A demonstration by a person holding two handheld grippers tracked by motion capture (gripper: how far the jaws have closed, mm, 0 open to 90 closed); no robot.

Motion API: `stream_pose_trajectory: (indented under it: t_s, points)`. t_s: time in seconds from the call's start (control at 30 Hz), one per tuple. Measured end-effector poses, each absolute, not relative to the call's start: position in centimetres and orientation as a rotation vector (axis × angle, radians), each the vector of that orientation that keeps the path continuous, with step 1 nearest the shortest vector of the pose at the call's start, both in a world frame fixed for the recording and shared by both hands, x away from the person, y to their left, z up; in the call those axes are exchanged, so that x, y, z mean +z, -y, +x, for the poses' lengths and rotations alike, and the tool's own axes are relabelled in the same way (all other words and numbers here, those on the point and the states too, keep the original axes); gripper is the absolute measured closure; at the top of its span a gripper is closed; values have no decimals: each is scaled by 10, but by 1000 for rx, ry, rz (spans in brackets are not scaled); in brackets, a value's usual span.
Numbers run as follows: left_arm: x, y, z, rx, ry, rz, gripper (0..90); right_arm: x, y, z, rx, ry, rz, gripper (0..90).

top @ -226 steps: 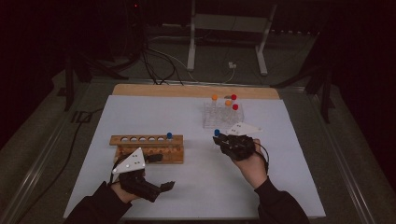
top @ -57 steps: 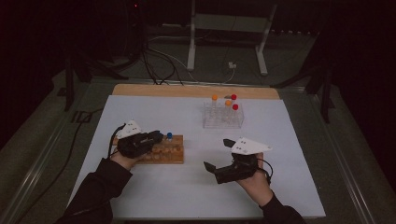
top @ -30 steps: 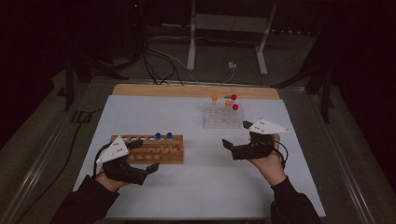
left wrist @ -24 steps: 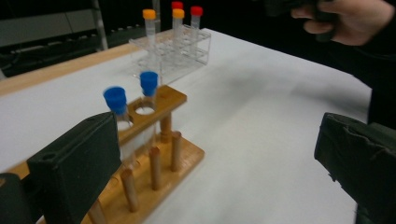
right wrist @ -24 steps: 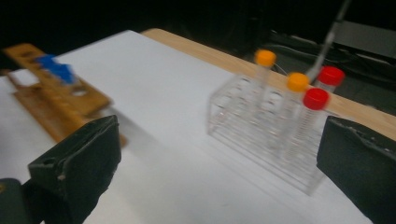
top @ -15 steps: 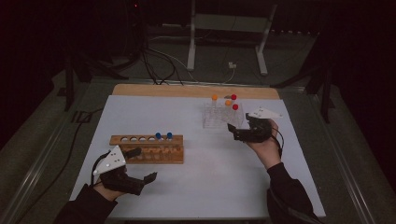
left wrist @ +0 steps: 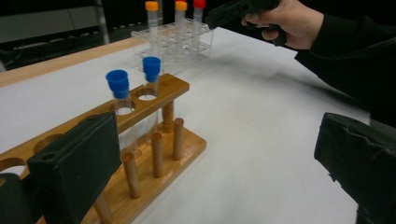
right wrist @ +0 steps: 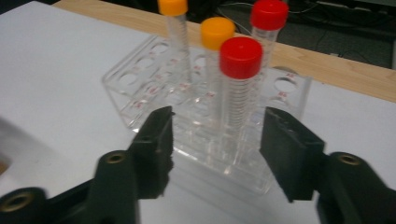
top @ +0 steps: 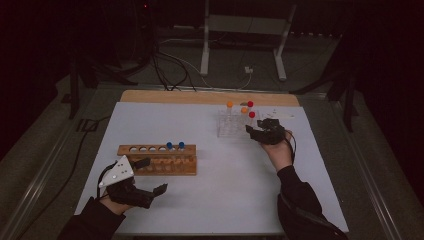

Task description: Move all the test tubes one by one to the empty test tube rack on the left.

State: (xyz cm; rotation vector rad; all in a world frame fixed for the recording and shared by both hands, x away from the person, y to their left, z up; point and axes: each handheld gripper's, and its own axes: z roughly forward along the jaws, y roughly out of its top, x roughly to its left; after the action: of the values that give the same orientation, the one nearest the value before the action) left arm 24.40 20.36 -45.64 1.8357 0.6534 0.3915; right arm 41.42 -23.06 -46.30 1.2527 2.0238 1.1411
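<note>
The step in hand looks like a pick: the right gripper [top: 253,132] stands at the near corner of the clear plastic tube rack [right wrist: 140,74], lined up on the nearest clear tube with a red cap [right wrist: 240,81]. Its jaws have just been closing, yet in the right gripper view daylight shows on both sides of the tube, so they are released, with nothing grasped. The tube stands upright in its hole at the rack's near edge, between the two black jaws but a little beyond their tips and nearer the right-hand one. Behind it stand two orange-capped tubes [right wrist: 215,51] and a second red-capped tube [right wrist: 268,32].

By my judgement the next move calls for a short push forward until the pads flank the tube's ribbed wall below the cap, a slight shift to centre it, then a firm close and a straight lift so that the tube clears its hole without dragging the light rack along.

The left gripper [top: 150,192] rests low over the white tabletop [top: 225,180], just in front of the wooden tube rack [top: 157,160] that holds two blue-capped tubes [left wrist: 135,81]. Its jaws stand wide apart and empty, ready, I think, to steady that rack or receive the tube.
</note>
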Motion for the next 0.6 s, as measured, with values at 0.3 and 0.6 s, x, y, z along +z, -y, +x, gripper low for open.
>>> stream_pose_trajectory:
  t_s: [0.3, 0.6]
  points:
    - [-457, -205, 245, 383, -659, 1829, 12, -465, 228, 428, 1117, -1998, 1250, 567]
    - [-457, -207, 246, 373, -662, 1828, 12, -468, 224, 439, 1083, -2009, 1274, 663]
